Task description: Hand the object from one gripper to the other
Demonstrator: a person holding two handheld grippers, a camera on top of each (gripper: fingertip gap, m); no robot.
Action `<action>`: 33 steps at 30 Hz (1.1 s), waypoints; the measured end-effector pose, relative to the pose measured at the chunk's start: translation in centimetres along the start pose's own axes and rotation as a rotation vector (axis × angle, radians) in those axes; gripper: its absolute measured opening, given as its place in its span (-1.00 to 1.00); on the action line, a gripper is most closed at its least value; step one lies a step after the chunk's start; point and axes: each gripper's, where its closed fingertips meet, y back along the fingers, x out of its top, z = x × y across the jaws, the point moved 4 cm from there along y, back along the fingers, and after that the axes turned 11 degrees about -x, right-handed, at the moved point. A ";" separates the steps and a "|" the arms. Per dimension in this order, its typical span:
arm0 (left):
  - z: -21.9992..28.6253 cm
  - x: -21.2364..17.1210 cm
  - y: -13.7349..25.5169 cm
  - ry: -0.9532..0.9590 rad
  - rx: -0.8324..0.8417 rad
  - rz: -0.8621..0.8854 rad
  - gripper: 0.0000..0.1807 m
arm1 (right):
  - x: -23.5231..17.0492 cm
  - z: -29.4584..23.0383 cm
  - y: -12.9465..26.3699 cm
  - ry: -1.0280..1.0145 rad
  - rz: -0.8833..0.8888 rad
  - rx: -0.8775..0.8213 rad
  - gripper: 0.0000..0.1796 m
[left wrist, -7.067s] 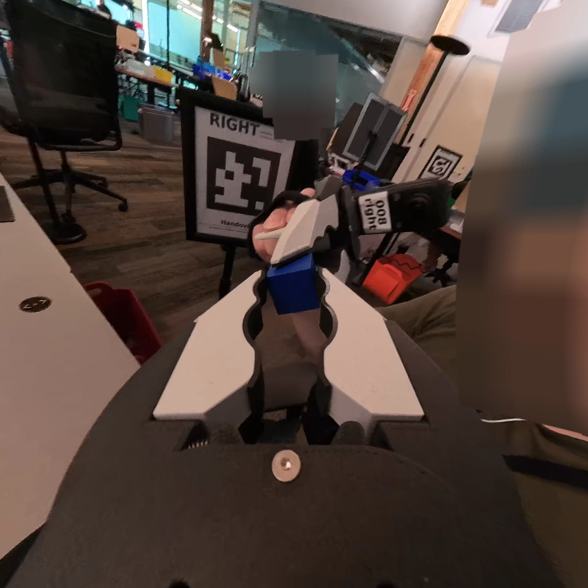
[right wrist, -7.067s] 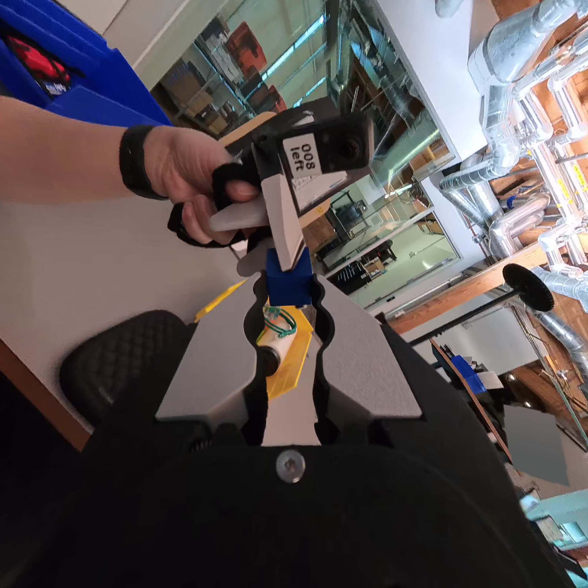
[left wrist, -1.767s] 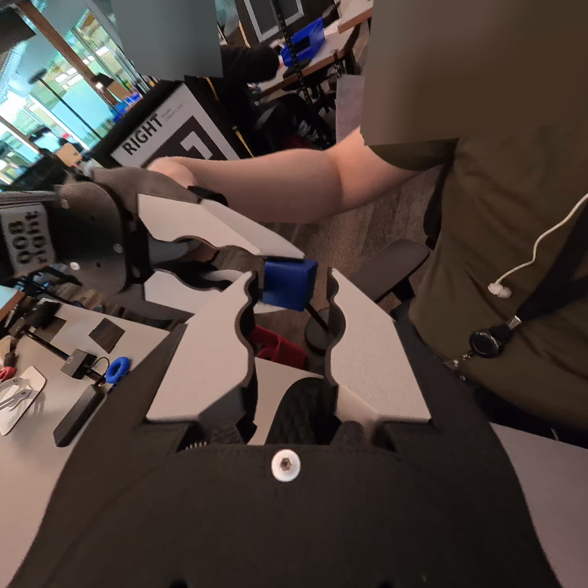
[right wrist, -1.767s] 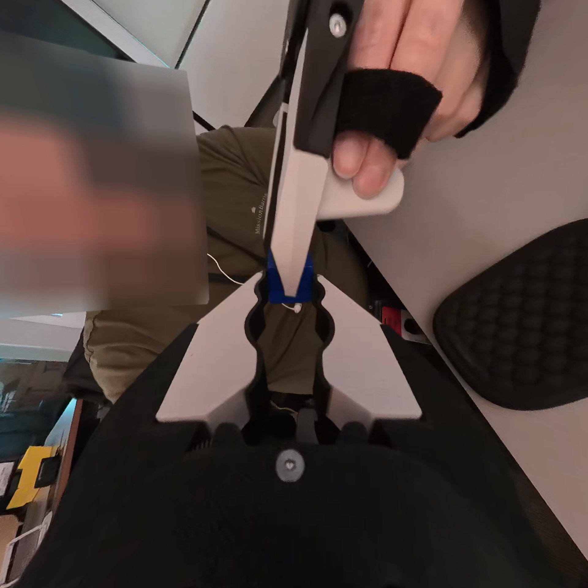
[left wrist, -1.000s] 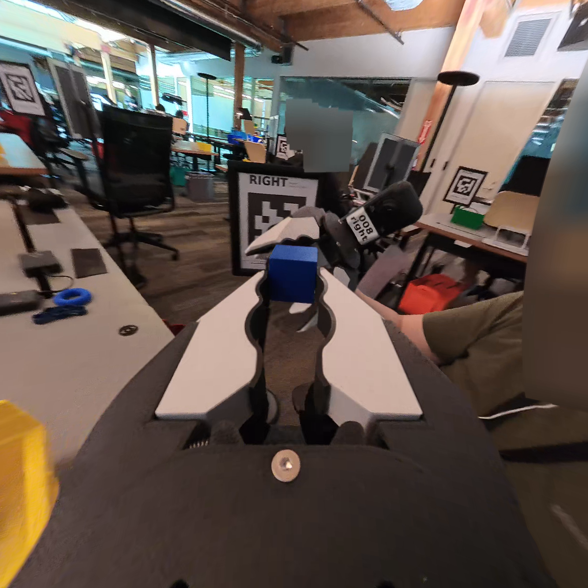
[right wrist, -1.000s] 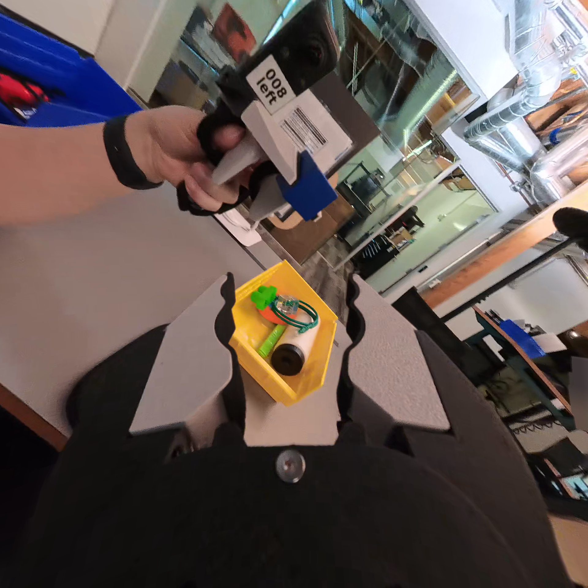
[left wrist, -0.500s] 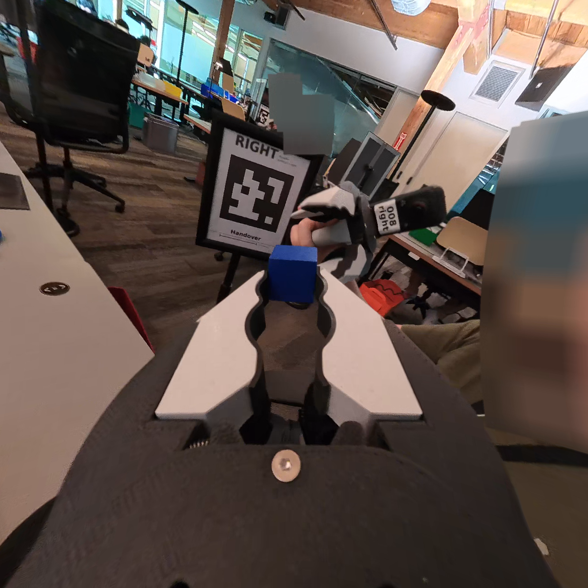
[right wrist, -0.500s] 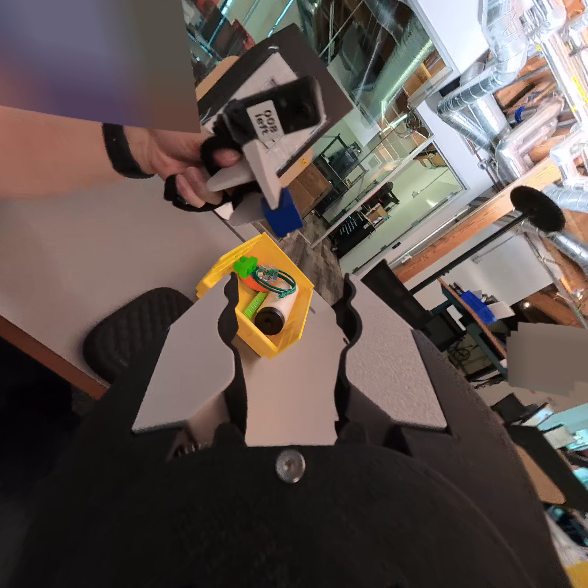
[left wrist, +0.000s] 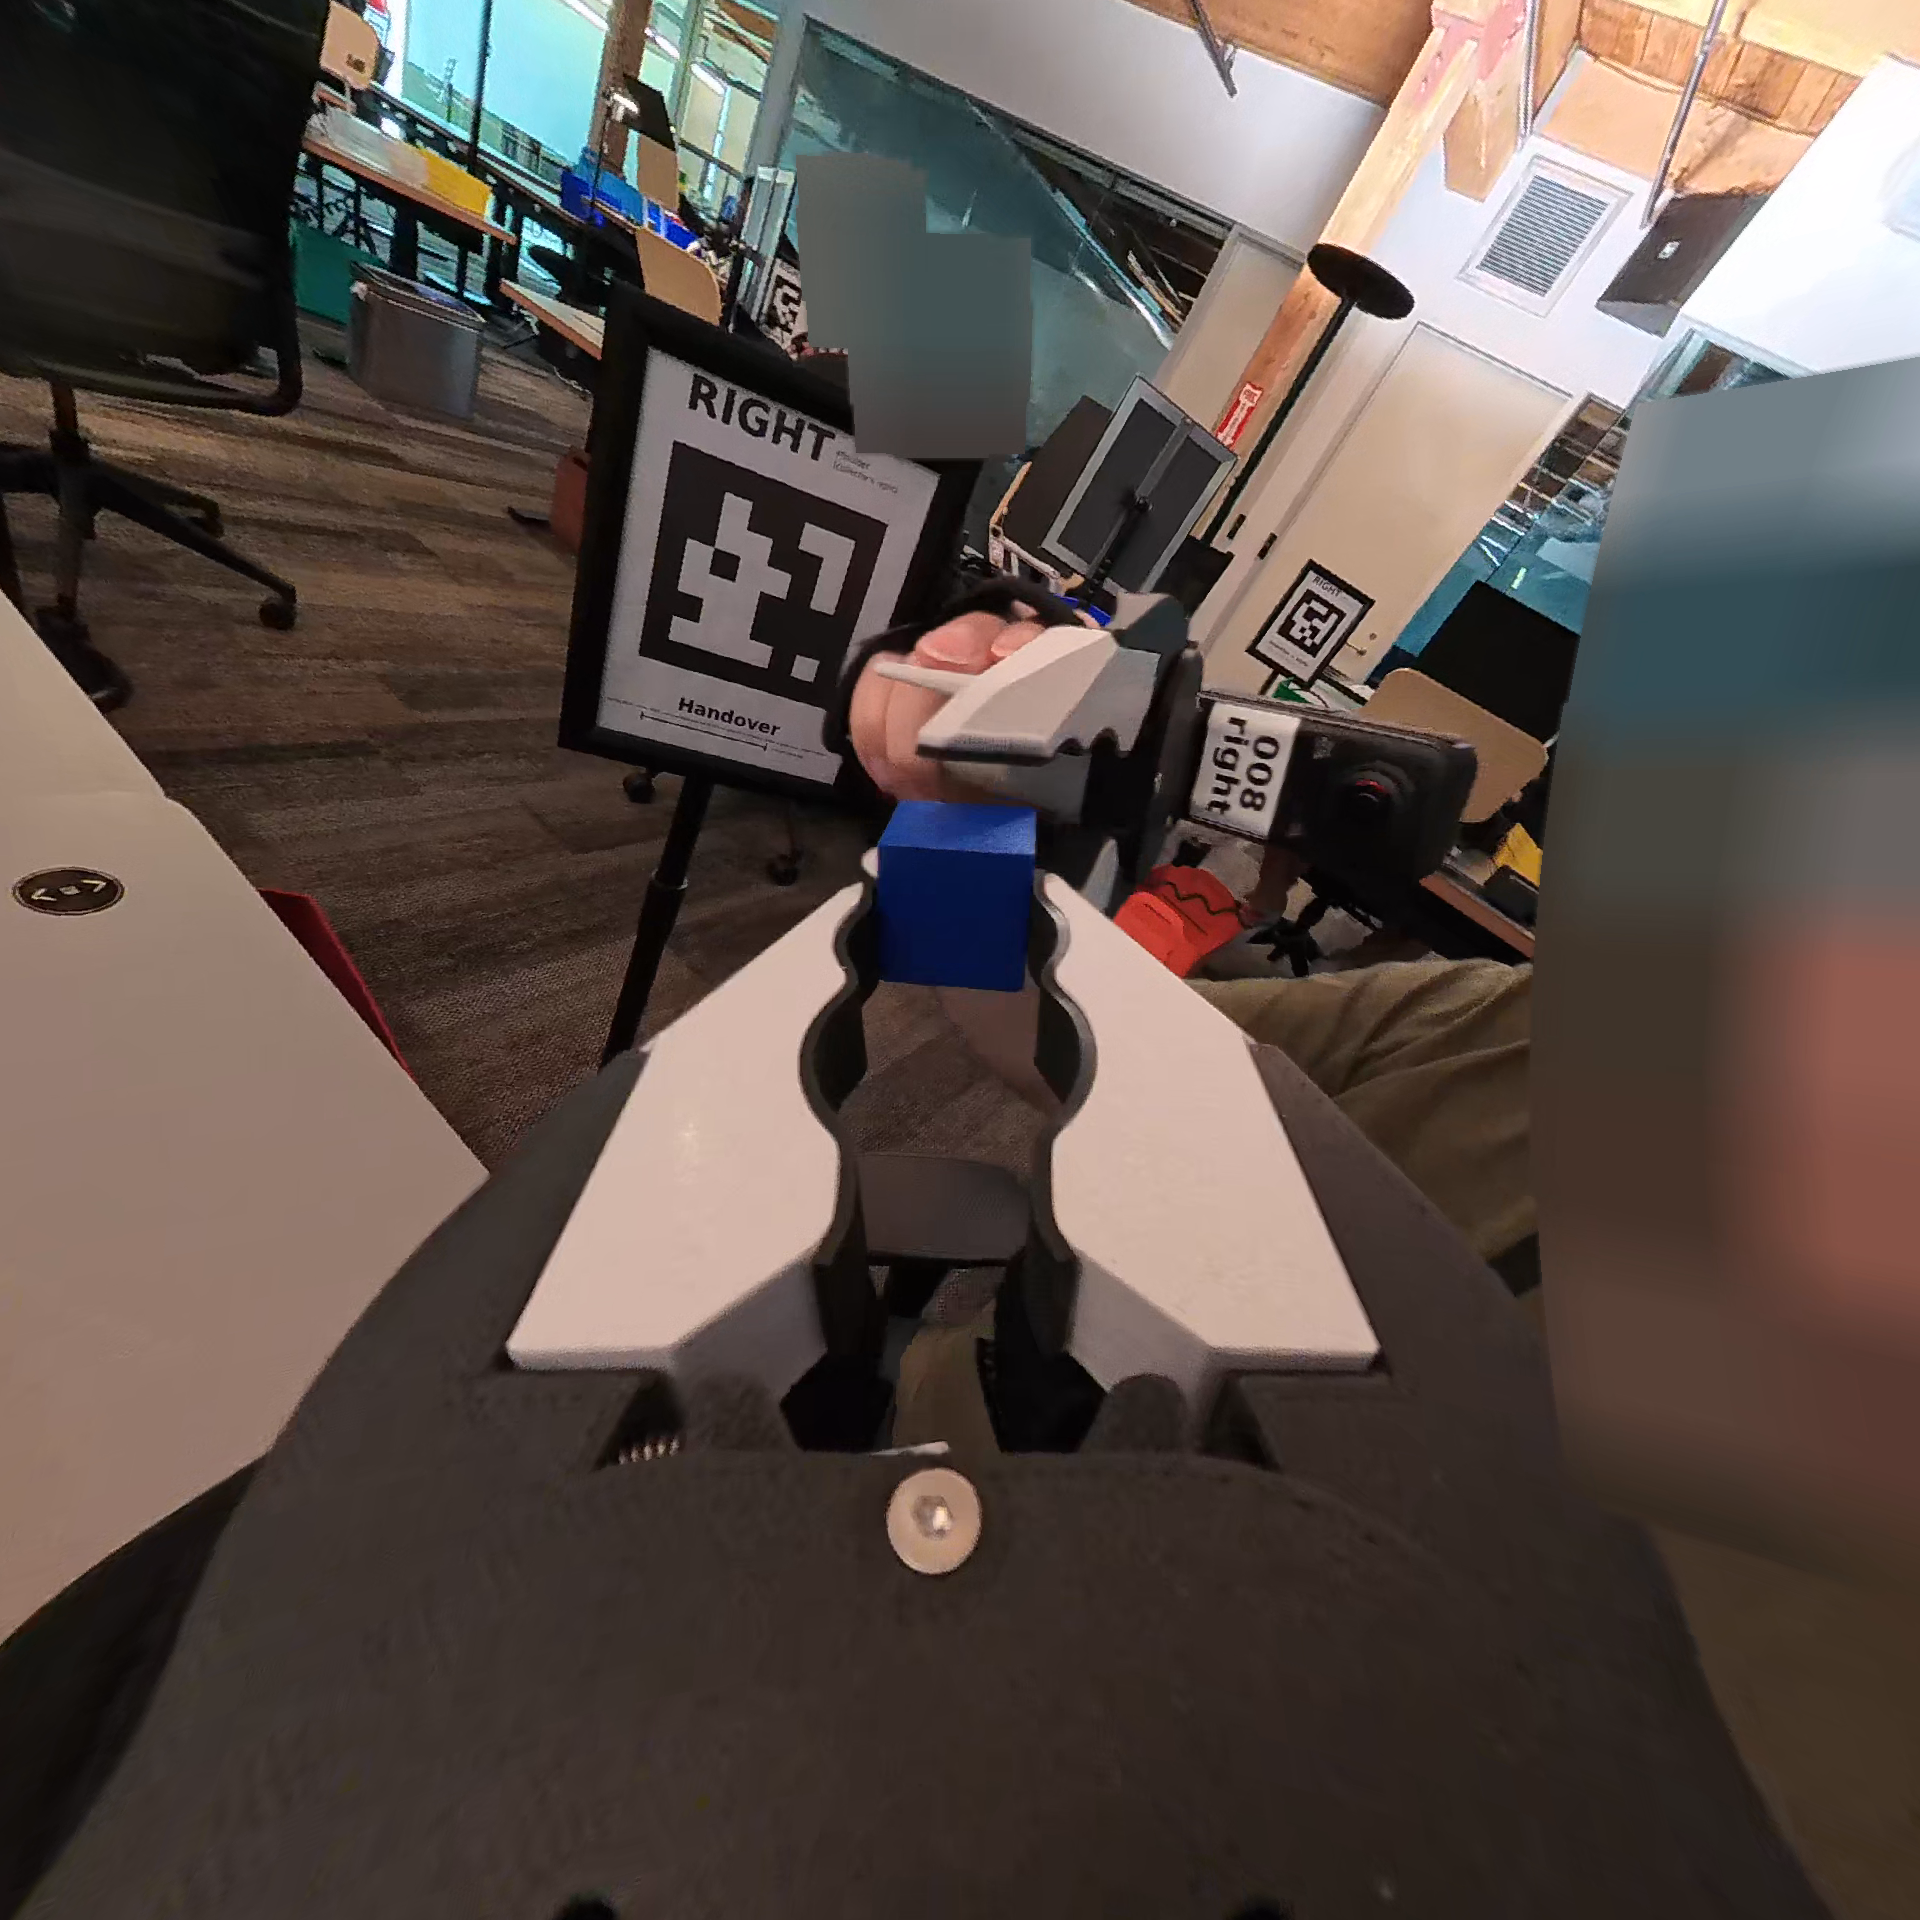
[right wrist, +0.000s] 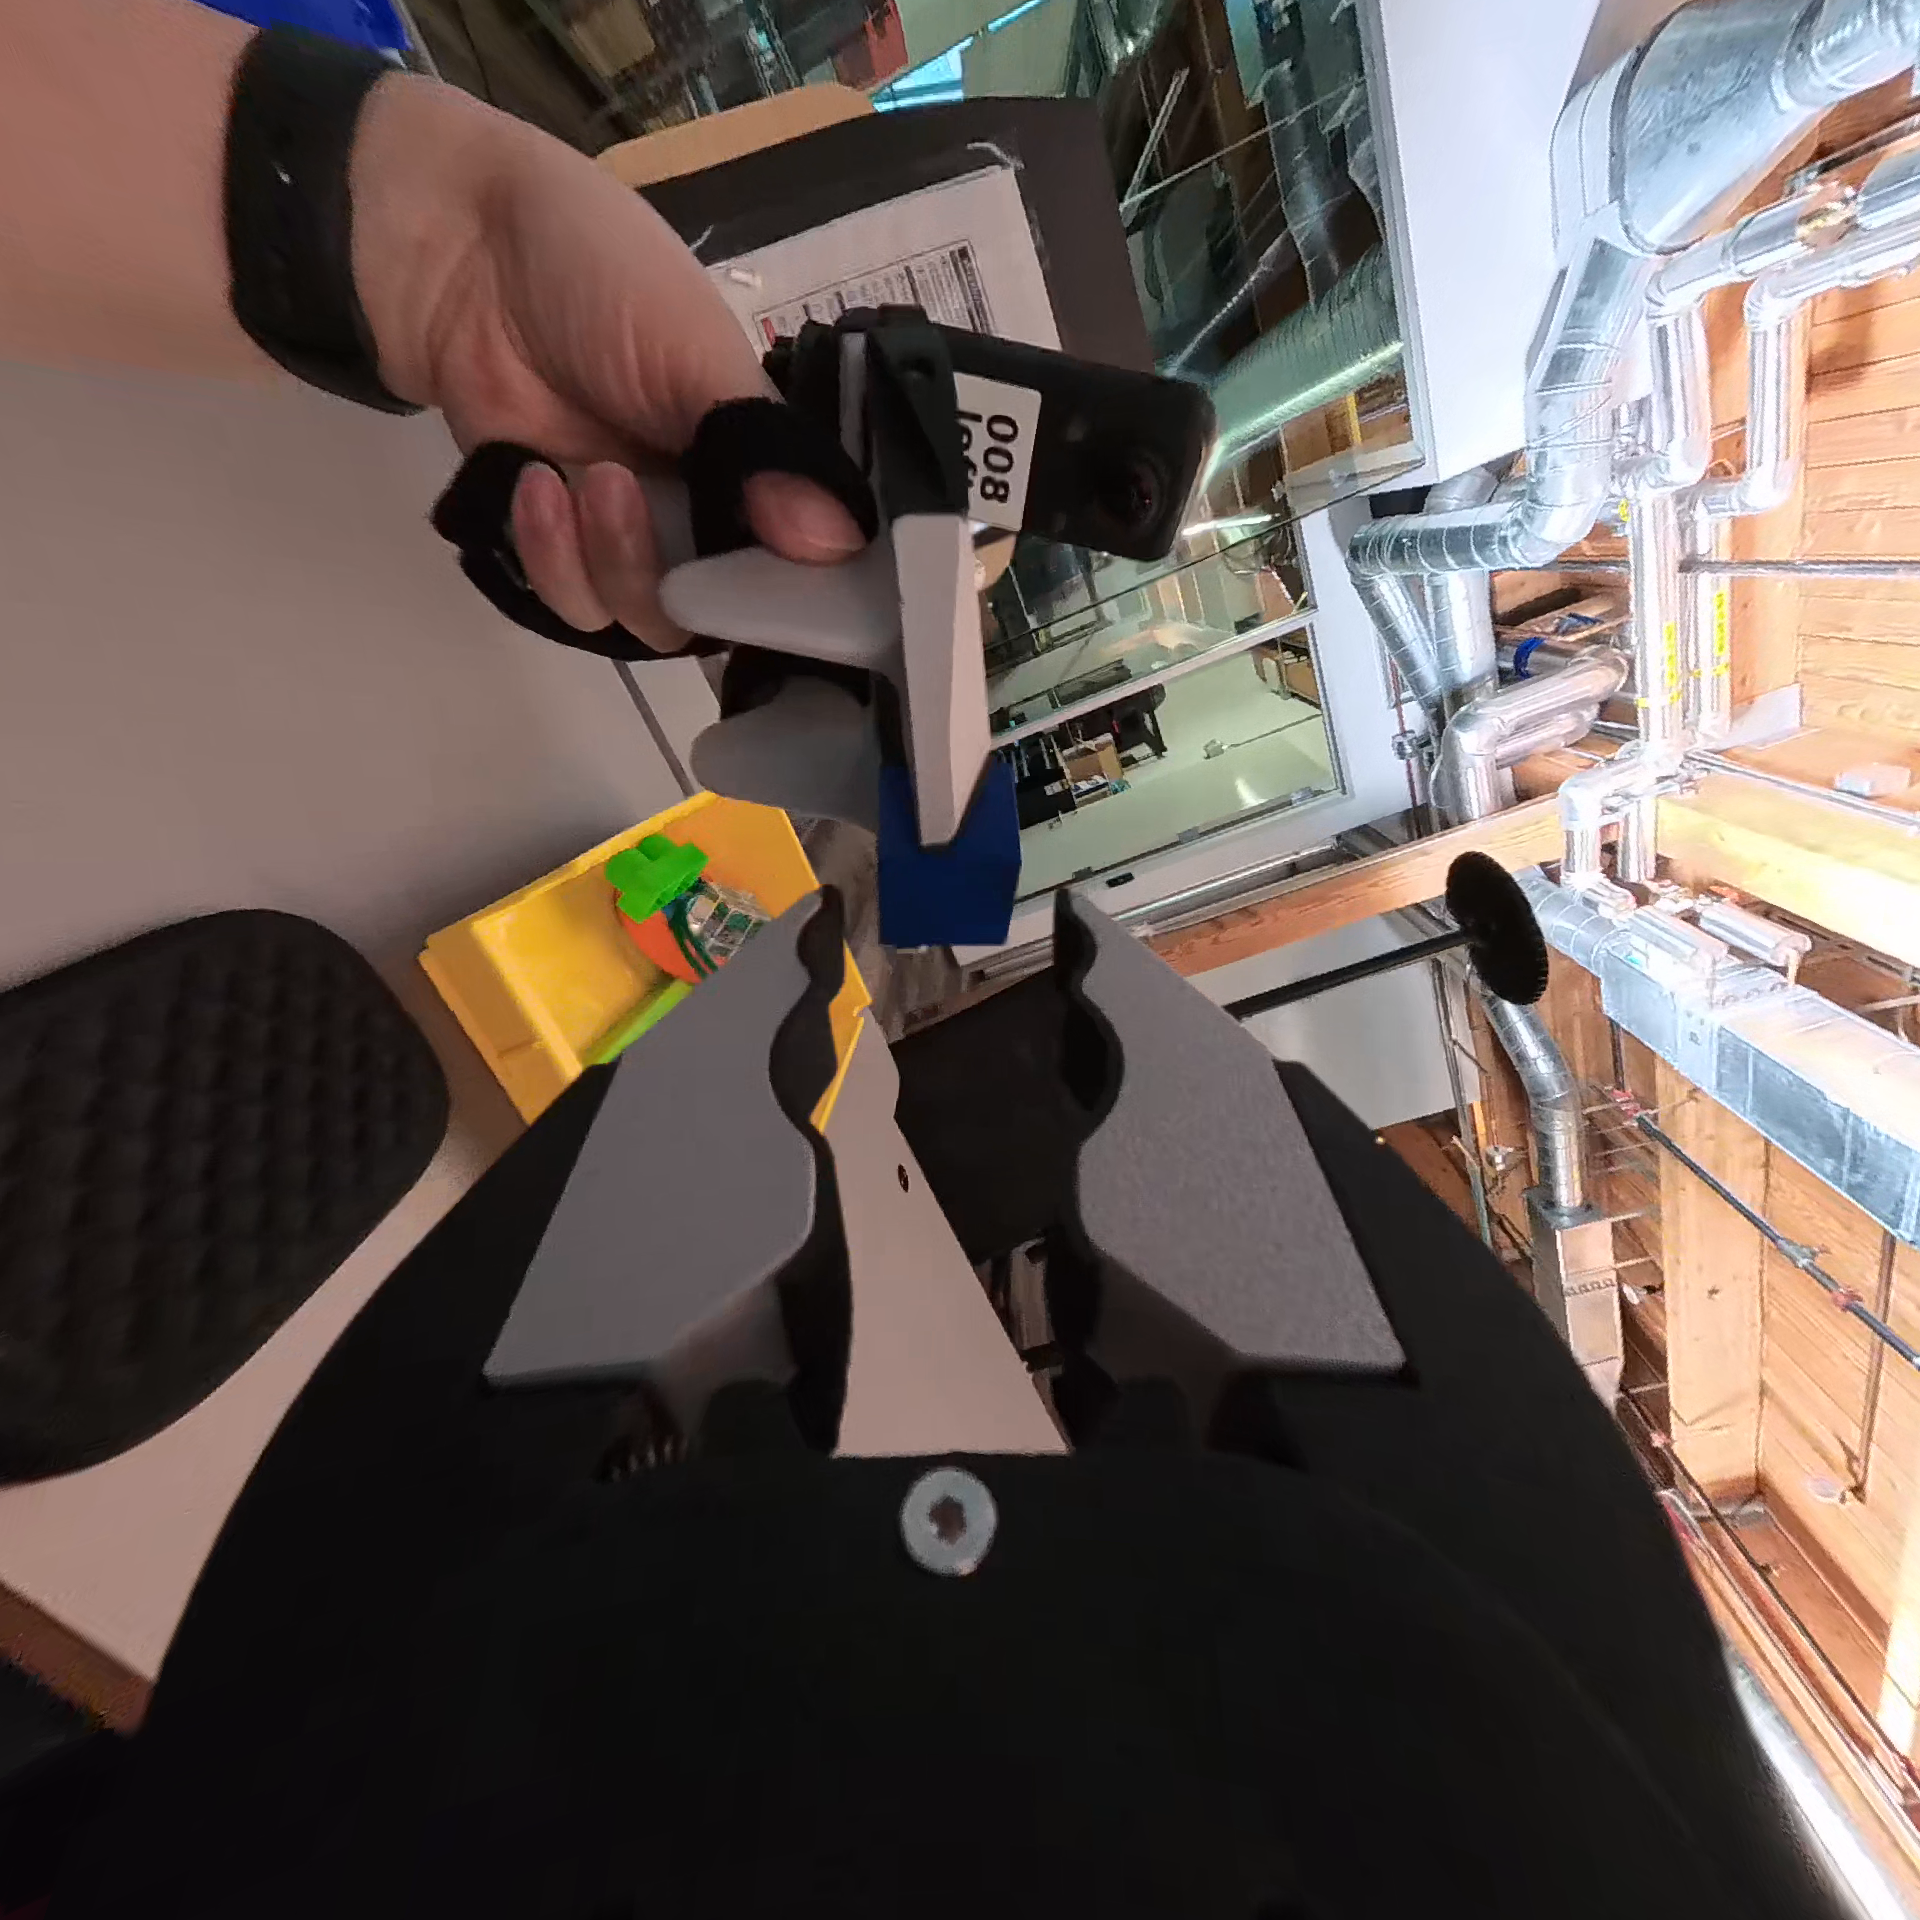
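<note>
A blue cube sits clamped between the fingertips of my left gripper, which is shut on it and held in the air. In the right wrist view the cube hangs from the left gripper, held by a hand. My right gripper is open, and its two tips stand on either side of the cube's lower end with small gaps. In the left wrist view the right gripper is just behind and above the cube.
A yellow bin with small items stands on the white table, next to a black pad. A marker sign on a stand and an office chair stand beyond. The person's body is at the right. The grippers are tip to tip, or close to it.
The two grippers have come together: the right gripper, apart from the cube half a second ago, now has its open tips around it. The left gripper still holds the cube.
</note>
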 end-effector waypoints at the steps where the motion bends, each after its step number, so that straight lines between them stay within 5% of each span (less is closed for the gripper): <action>1: 0.2 -0.1 0.0 0.001 -0.008 -0.005 -0.71 | 0.2 0.1 -0.1 0.000 0.023 -0.009 -0.61; 6: 0.1 0.0 -0.1 -0.022 -0.016 0.006 -0.70 | 0.2 -0.1 -0.5 -0.084 0.109 0.021 -0.72; 8: 0.4 0.7 0.7 -0.093 0.000 0.025 -0.46 | -0.1 0.4 -0.6 -0.248 0.141 0.061 -0.72; 12: 0.7 1.0 3.8 -0.477 0.308 -0.134 -0.15 | -1.8 2.6 -0.7 -0.855 0.264 0.361 -0.72; 15: 2.0 2.0 4.5 -0.787 0.524 -0.190 -0.22 | -3.4 4.5 -1.7 -1.382 0.374 0.636 -0.73; 18: 3.1 2.5 3.7 -1.041 0.716 -0.242 -0.26 | -4.0 4.2 -3.8 -1.702 0.437 0.794 -0.73; 26: 3.2 2.1 3.5 -1.337 1.206 -0.354 -0.46 | -0.5 0.4 -7.5 -2.099 0.666 0.917 -0.73; 33: 4.5 1.3 5.5 -1.406 1.412 -0.427 -0.73 | 2.7 -1.3 -9.3 -2.066 0.698 0.852 -0.73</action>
